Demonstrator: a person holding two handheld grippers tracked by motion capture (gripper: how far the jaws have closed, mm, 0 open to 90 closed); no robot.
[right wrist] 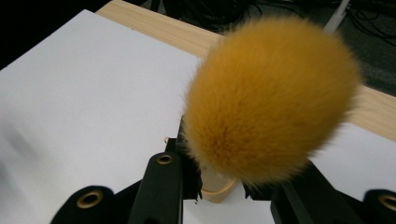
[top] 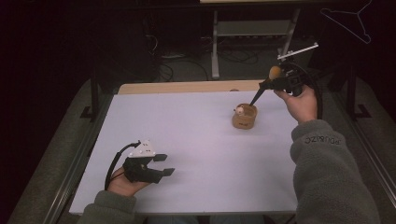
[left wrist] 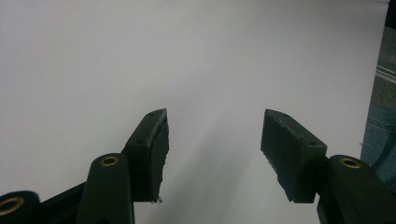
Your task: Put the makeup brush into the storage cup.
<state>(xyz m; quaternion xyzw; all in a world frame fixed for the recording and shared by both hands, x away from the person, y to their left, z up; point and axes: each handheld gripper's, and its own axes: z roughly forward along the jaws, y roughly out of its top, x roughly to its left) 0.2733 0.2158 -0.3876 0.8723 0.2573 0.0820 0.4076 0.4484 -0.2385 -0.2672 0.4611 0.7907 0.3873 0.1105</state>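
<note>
A small round wooden cup (top: 244, 119) stands on the white table top (top: 187, 140) at the far right, with something pale inside it. My right gripper (top: 273, 83) hangs just above and right of the cup, shut on a brush (top: 274, 73) with a fluffy orange head and a thin black handle slanting down toward the cup. In the right gripper view the orange brush head (right wrist: 271, 98) sits between the jaws of the right gripper (right wrist: 222, 184), with the cup's rim (right wrist: 217, 191) below. My left gripper (top: 166, 164) (left wrist: 212, 149) rests open at the near left, holding nothing.
A bare wooden strip (top: 187, 87) runs along the table's far edge. Beyond it are a metal stand (top: 215, 42), floor cables and a wire hanger (top: 348, 21) at the top right. Blue denim (left wrist: 385, 121) shows at the right edge of the left gripper view.
</note>
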